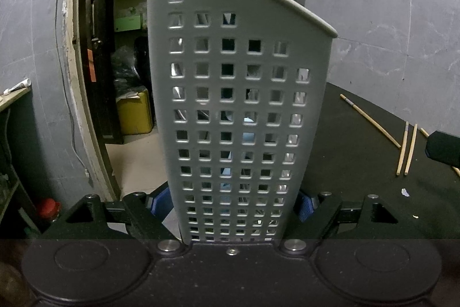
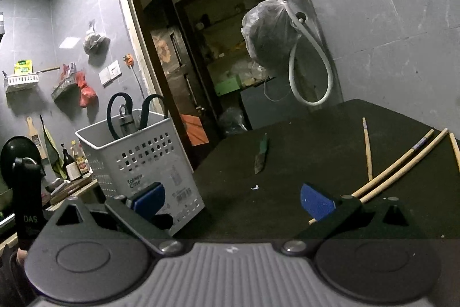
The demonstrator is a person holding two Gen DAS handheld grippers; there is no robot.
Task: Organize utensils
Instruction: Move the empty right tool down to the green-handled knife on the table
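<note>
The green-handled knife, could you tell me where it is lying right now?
In the right wrist view, the green-handled knife lies alone mid-table, between the white basket at left and the chopsticks at right.

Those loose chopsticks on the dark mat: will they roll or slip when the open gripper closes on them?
The chopsticks look thin, round and smooth, so they will probably roll if nudged sideways. They lie flat on the mat, leaving the right gripper little height to catch. They look stiff and light, so a firm pinch should hold.

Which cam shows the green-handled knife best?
Right wrist: the green-handled knife lies in full, unobstructed view on the dark table. The left wrist view shows none of it; the white basket fills that frame.
</note>
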